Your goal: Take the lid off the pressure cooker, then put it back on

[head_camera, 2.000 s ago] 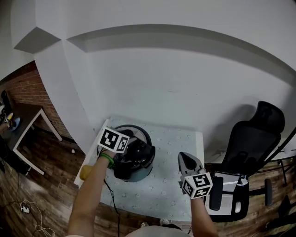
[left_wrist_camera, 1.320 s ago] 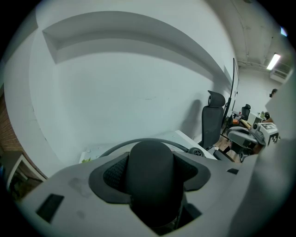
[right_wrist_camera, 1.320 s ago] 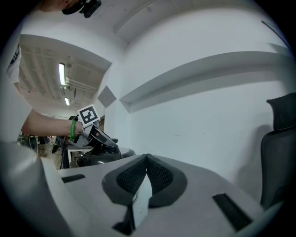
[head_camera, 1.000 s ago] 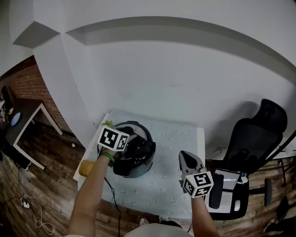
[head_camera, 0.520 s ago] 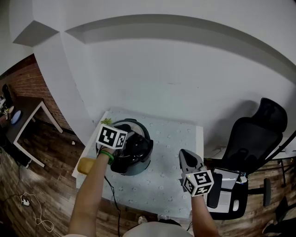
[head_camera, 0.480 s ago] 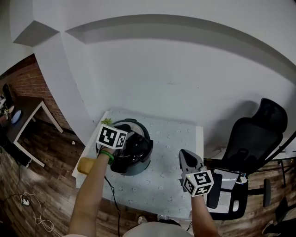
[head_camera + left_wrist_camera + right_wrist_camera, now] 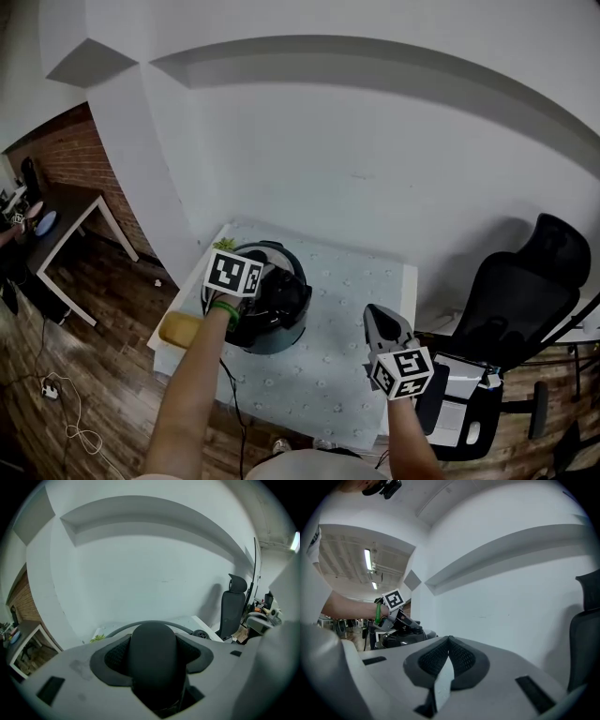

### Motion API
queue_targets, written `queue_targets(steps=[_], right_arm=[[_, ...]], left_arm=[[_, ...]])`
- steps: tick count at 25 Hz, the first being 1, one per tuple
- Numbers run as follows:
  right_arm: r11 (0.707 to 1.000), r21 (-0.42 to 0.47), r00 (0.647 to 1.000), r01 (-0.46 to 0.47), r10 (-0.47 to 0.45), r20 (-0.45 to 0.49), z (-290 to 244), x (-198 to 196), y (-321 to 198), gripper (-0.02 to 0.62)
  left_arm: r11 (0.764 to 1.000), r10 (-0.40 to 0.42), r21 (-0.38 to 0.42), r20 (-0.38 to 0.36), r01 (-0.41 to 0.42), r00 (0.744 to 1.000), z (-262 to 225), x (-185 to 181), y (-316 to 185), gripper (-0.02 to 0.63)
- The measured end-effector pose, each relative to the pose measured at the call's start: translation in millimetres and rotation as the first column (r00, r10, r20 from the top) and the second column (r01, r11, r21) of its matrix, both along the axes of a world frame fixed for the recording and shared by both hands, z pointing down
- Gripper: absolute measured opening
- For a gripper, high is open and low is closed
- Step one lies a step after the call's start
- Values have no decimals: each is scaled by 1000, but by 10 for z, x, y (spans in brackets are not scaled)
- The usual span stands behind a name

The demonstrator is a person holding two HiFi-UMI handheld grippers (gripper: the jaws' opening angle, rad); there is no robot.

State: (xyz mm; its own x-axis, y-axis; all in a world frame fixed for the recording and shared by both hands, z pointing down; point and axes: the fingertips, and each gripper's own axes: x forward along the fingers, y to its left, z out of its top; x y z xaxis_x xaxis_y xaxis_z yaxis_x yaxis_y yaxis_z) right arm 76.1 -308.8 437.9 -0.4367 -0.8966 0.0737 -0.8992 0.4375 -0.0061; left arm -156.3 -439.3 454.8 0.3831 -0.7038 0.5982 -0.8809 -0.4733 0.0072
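Head view: compared with two seconds before, the lid (image 7: 281, 298) sat more squarely over the pressure cooker (image 7: 255, 339) on the table (image 7: 347, 380). I judged it was being reseated.

Left gripper view: my left gripper (image 7: 153, 639) stood fairly wide, pads clamped on the lid's black handle (image 7: 152, 667).

Right gripper view: my right gripper (image 7: 449, 656) was closed, empty and well apart from the cooker.

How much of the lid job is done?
Done: the left gripper is clamped on the black handle of the lid. In hand: the lid is on or just above the pressure cooker; which, I cannot tell. Left: seating it and letting go. The right gripper is shut, empty, out to the side.
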Motion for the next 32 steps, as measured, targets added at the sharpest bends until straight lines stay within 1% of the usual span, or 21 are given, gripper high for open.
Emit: queue_targets(steps=[8,18,25,32], right_arm=[[998,9,998,57,-57,-1,-34,24,-57,0],[997,1,997,76,-76,6,13,141,-97,0],[996,5,996,92,-92,15,1,113,-99,0],[996,7,996,84,-84,18,-10,148,-72,0]], left_arm=[[996,-90,3,1,90,996,0,-46,-30,278],[981,-192,-2,2,192,981,-6,-103,-35,278],[971,-240,-4,3,240,971,-3,-128,-33,278],[966,-260,-2,2,260,966,-11,-146,-36,278]])
